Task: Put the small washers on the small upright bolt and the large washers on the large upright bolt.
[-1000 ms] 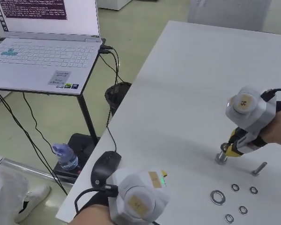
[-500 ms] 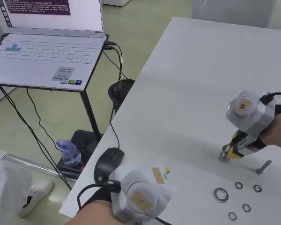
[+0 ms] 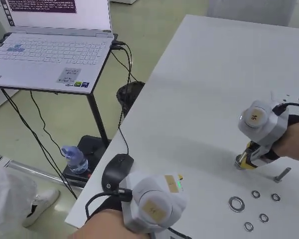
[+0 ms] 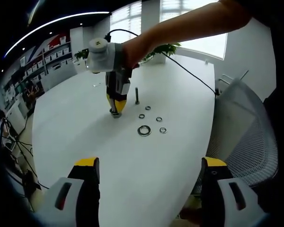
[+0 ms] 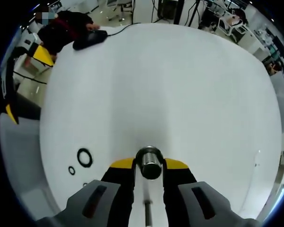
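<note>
right tool (image 5: pixel 150 162) clamps large bolt (image 5: pixel 150 170) | bolt base hidden | left tool (image 4: pixel 150 164) agape

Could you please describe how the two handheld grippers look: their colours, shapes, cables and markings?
Both the left gripper and the right gripper have a rounded white housing with a tan sticker on top, a black cable at the back, and grey jaws with yellow tips.
</note>
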Tool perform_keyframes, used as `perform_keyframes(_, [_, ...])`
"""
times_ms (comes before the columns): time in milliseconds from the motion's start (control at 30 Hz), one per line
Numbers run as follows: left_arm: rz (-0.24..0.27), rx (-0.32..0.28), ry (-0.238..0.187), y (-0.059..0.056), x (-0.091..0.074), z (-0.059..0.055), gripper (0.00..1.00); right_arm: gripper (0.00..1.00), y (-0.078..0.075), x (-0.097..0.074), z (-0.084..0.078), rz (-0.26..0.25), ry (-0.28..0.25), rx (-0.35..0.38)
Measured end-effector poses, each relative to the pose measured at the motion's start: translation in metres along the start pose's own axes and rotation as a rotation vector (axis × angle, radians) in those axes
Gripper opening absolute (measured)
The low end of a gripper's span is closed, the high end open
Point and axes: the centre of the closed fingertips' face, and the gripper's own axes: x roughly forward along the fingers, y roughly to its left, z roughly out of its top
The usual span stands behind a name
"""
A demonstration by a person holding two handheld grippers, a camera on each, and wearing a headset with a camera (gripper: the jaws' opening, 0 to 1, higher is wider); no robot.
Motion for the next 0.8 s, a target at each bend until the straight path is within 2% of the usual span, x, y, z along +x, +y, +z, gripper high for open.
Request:
perform_keyframes(667, [0.008,-0.007,-0.004,-0.0002,-0.0003,0.0017,0.87,0.23,0.002,0.0018,-0.0021,0.0,0.003,0.005])
perform_keyframes(800, [0.008,-0.007,-0.016,-0.0003,-0.0004,0.0046,0.86,0.24,0.0013,0.0021,-0.0025,-0.002,0.003,0.004])
